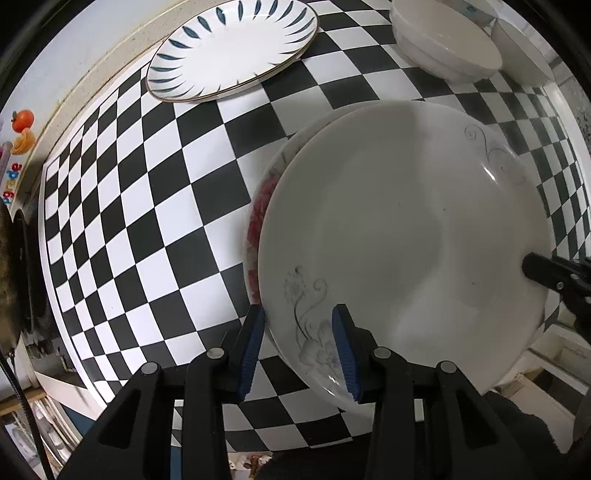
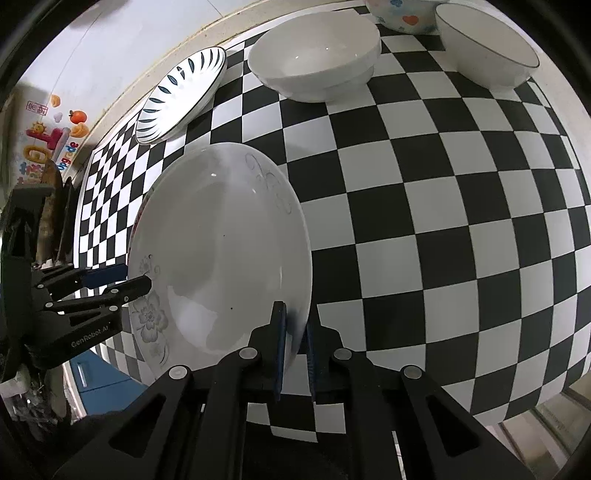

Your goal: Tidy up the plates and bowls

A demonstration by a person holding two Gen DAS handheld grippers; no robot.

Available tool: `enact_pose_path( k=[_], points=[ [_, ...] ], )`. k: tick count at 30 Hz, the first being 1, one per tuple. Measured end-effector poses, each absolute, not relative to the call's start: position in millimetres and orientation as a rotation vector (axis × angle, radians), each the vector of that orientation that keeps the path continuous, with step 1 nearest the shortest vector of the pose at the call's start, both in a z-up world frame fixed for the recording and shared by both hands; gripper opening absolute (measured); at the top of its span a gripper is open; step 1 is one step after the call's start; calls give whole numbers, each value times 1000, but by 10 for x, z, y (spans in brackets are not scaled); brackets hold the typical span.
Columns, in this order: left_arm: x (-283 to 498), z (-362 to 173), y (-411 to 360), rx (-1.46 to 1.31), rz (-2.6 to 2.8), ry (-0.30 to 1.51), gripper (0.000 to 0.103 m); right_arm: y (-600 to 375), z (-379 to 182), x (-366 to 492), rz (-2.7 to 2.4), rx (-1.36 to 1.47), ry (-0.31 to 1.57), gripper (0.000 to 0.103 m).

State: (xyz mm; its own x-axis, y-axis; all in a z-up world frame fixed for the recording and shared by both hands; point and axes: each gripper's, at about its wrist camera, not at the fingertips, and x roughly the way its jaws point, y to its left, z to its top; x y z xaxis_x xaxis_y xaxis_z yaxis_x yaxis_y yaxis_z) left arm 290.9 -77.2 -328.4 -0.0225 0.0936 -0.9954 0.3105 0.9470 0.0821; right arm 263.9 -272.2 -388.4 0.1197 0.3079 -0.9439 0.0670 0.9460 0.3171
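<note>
My right tongs (image 2: 294, 345) pinch grey-flowered white ceramic plate (image 2: 221, 258) rim, steadying it; my left tongs (image 1: 301, 349) straddle opposite rim, part-open, grip uncertain, over red-flowered plate (image 1: 258, 218) for stacking.

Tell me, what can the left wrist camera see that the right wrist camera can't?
Only the left wrist view shows the red-flowered plate peeking out beneath the white plate, whose rim sits between the left gripper fingers. Only the right wrist view shows the heart-patterned bowl and the right gripper clamped on the white plate's rim. Both show the white plate, the blue-leaf plate, two white bowls and the checkered cloth.
</note>
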Motion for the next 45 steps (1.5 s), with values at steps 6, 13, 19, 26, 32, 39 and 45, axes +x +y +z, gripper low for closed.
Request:
enact_pose_path(
  k=[6,13,19,26,32,39,45],
  points=[
    [2969,-3095,-572,234,-182,1586,36,-2724,-3852,2685,192,325,1478,12],
    [3372,-2566,-106,47,-165,1490,36,-2829,-3305,2985,196,364,1385,12],
    [4032,-2497,331,-150,-100,1420,37,-2501,-2929,3833,268,330,1312,38],
    [4733,-3047,665,-303,-20,1482,37,-1961,-3290,5041,268,270,1373,41],
    [5098,-3457,720,-348,-21,1547,37,-1772,-3763,5616,225,241,1458,41],
    [5285,-3661,616,-276,-46,1577,32,-1803,-4129,5828,202,245,1529,38],
    [5236,-3690,536,-247,-26,1561,23,-1730,-4153,5792,246,188,1509,18]
  ],
)
